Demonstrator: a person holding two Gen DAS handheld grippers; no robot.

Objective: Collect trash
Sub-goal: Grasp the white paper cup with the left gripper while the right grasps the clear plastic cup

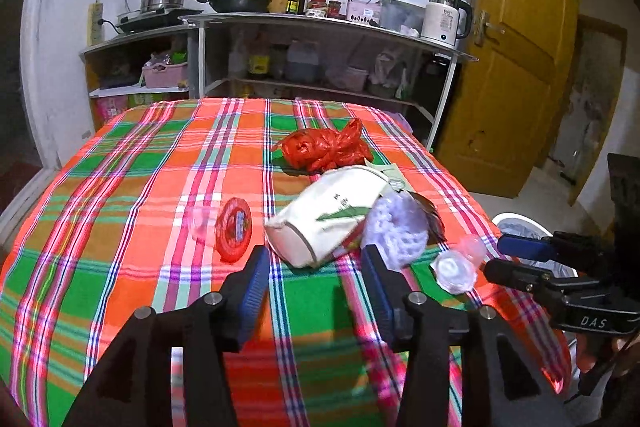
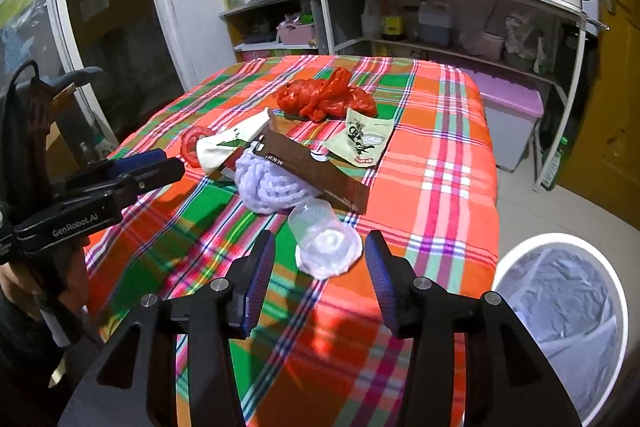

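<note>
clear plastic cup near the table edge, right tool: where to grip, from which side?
Grip the clear plastic cup across its round body, coming in from the near table edge along the line the right tool already faces. The cup lies on its side right ahead of the open jaws, apart from the lavender foam net and brown box behind it. It looks thin, so squeeze gently.

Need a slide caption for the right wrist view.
Open right claw approaches clear plastic cup on plaid tablecloth; lined bin beside.

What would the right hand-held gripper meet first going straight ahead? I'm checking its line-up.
Most likely the clear plastic cup lying on its side just ahead of the open right hand-held gripper; depth is uncertain.
</note>
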